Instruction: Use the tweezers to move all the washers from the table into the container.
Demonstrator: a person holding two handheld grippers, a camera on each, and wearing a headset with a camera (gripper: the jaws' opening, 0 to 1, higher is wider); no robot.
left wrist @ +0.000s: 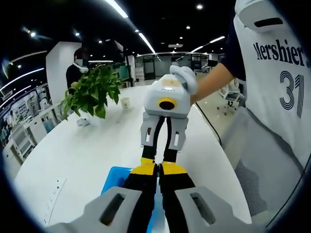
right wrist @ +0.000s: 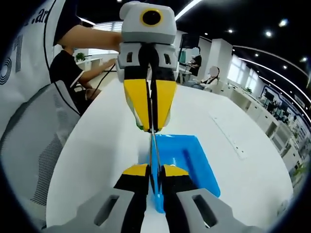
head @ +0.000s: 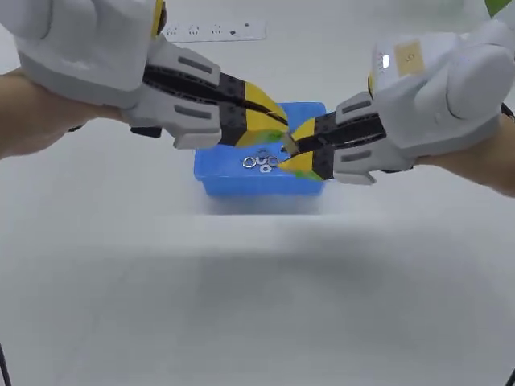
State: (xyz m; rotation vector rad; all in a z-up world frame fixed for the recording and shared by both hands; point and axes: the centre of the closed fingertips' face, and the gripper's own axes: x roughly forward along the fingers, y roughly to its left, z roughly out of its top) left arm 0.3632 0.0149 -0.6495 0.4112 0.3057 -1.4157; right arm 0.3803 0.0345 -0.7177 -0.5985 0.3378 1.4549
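Observation:
A blue container stands mid-table with several metal washers lying inside it. Both grippers meet just above its far right part. My left gripper comes in from the left, my right gripper from the right. In the right gripper view, thin metal tweezers run from my right gripper, which is shut on them, up to the yellow tips of the left gripper, which also close on them. The container lies below. The left gripper shows its jaws together.
A white power strip lies at the table's far edge. In the left gripper view a potted plant and a small cup stand on the long white table, and a person stands behind them. Bare tabletop stretches in front of the container.

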